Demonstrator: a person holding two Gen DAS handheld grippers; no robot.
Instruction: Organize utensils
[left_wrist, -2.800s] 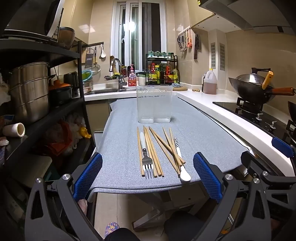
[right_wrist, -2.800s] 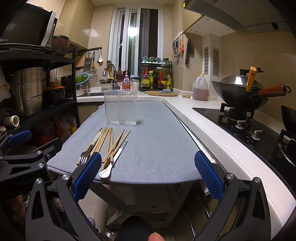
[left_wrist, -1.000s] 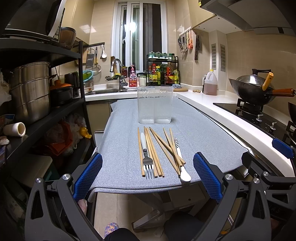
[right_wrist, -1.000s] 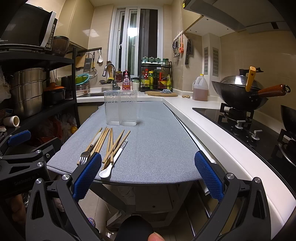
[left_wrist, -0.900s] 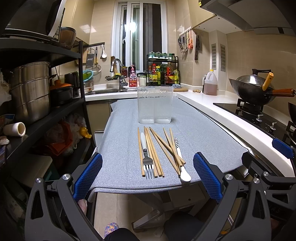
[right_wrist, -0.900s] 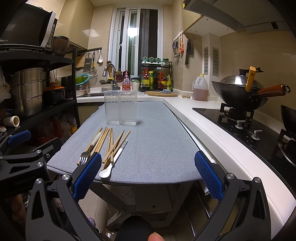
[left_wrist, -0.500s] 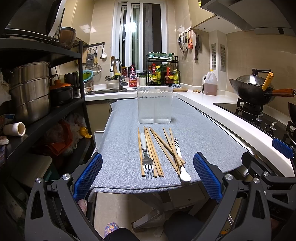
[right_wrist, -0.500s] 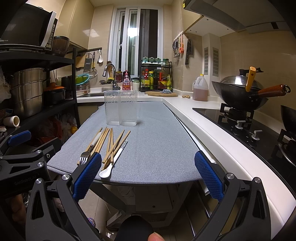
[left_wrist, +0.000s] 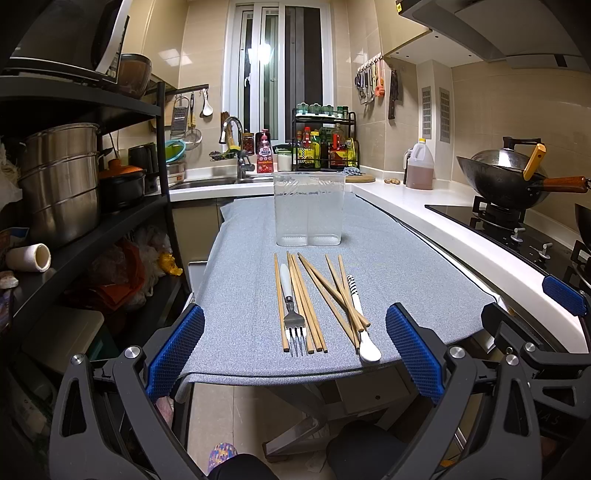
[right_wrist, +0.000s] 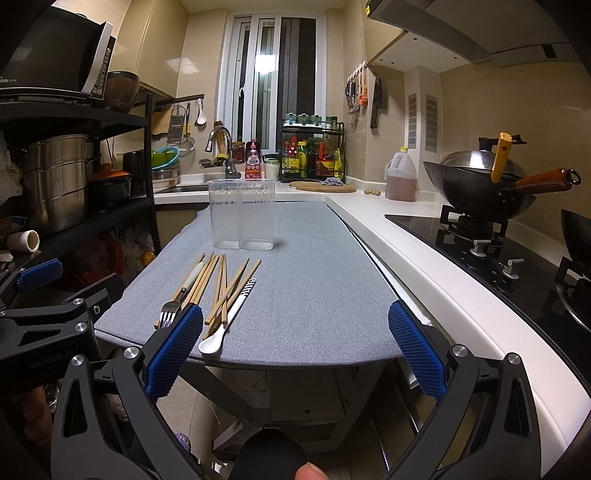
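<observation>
Hovering off table edge | left gripper (left_wrist: 294, 354) open, utensils (left_wrist: 317, 302) just ahead | right gripper (right_wrist: 294, 352) open, utensils left

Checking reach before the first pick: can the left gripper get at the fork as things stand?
Probably yes. The left gripper is open and empty, facing the fork, whose tines point toward it; chopsticks lie close alongside.

At nine o'clock, stacked steel pot (left_wrist: 59, 184) on black shelf rack (left_wrist: 110, 221). At twelve, tap (left_wrist: 232, 129) and spice rack (left_wrist: 325, 140) before window (left_wrist: 277, 66). At two, oil jug (left_wrist: 419, 166); at three, wok (left_wrist: 506, 181) on hob (left_wrist: 491, 225).
</observation>
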